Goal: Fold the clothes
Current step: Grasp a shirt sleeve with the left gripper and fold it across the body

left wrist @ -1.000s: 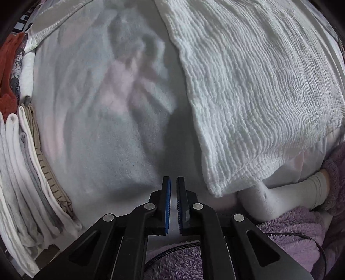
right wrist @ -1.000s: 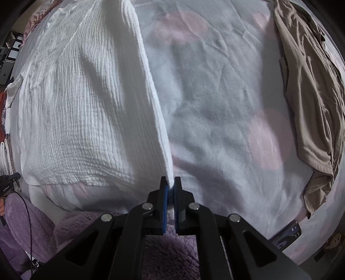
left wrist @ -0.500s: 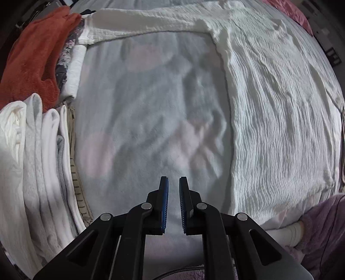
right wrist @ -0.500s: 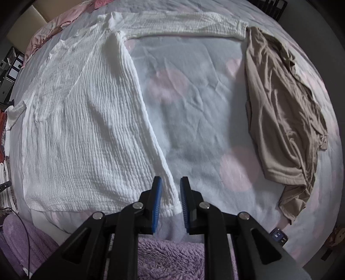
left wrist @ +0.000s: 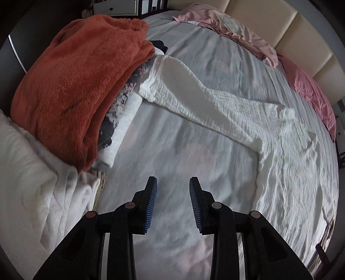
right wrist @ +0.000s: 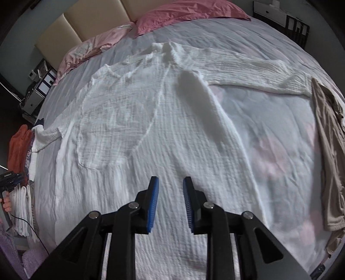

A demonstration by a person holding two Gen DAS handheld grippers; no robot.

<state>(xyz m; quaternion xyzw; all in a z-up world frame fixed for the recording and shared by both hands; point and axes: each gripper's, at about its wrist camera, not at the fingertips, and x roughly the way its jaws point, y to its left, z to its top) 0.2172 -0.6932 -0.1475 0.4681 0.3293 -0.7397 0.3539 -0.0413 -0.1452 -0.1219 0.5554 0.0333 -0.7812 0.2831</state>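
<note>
A white crinkled long-sleeved shirt (right wrist: pixel 133 120) lies spread flat on the bed, both sleeves stretched out sideways. In the left wrist view one sleeve (left wrist: pixel 204 99) runs from the shirt's body to a stack of folded clothes. My left gripper (left wrist: pixel 173 189) hovers above bare sheet near that sleeve, its jaws opening with nothing between them. Above the shirt's lower body my right gripper (right wrist: pixel 170 187) also has its jaws opening, and no cloth lies between its blue pads. The left gripper (right wrist: pixel 8 181) shows small at the left edge of the right wrist view, in a hand.
A rust-orange fleece (left wrist: pixel 71 86) tops a stack of folded clothes on the left; more folded white garments (left wrist: pixel 32 172) lie nearer. A beige garment (right wrist: pixel 330 146) lies crumpled at the bed's right side. Pink pillows (right wrist: pixel 185 15) rest against the cream headboard (right wrist: pixel 90 19). Grey sheet (left wrist: pixel 168 155) covers the bed.
Both grippers let go of the shirt's hem, rose and swung toward the head of the bed. Their jaws went from shut to apart. The shirt now lies flat.
</note>
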